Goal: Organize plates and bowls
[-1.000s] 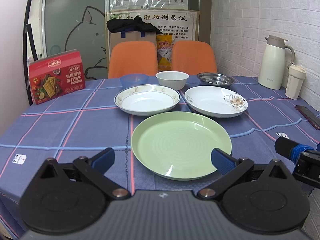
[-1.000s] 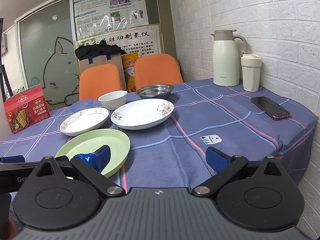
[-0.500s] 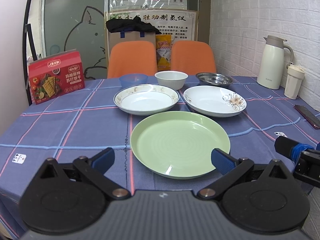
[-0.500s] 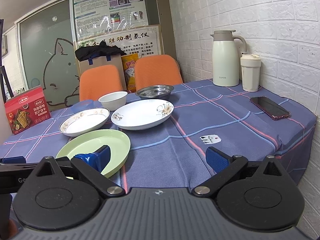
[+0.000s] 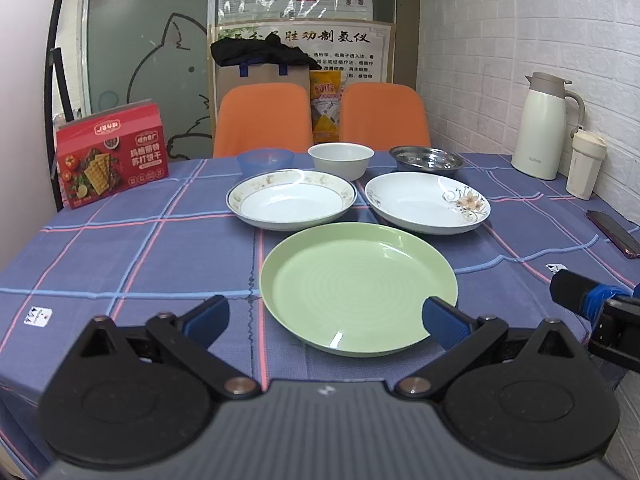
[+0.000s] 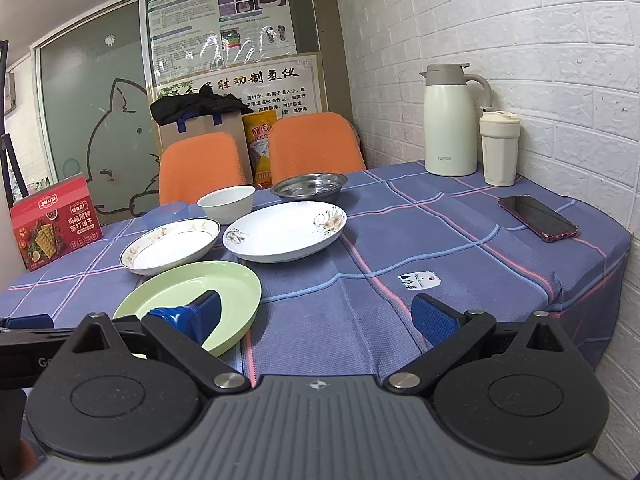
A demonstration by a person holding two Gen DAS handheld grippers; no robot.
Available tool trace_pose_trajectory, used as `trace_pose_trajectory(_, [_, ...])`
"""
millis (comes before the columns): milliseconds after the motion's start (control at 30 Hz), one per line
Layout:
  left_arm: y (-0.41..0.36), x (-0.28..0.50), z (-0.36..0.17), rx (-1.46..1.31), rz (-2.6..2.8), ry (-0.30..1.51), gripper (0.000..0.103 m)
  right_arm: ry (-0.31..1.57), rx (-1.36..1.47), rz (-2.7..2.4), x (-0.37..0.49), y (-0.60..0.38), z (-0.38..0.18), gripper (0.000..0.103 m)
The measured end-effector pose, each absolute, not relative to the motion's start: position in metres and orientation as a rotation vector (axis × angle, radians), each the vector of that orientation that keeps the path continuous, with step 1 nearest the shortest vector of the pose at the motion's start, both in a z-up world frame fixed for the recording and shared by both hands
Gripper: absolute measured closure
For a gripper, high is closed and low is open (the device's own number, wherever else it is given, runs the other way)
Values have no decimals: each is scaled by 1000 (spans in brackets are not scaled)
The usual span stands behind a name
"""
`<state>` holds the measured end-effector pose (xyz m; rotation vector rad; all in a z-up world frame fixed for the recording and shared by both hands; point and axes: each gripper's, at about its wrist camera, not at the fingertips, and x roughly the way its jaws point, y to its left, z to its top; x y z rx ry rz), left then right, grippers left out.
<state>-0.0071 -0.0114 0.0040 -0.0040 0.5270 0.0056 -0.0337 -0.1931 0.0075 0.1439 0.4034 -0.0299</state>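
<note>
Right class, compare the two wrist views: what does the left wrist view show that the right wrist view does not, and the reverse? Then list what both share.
Only the left wrist view shows the whole green plate unblocked, and the right hand-held gripper from the side at its edge.

Only the right wrist view shows the whole phone and the table's right corner.

Both show the two white plates, white bowl, blue bowl, steel dish, cracker box, thermos and cup.

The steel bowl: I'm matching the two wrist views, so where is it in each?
Left wrist view: steel bowl upper centre-right, behind the flowered plate.
Right wrist view: steel bowl at centre, again behind the flowered plate.
Shared landmark: the white bowl to its left.
</note>
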Motion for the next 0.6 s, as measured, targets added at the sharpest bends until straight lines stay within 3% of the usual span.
trace_pose_trajectory(600, [-11,-3,1,-5,-2,542,1,419,144,-25,-31,-194,6,14])
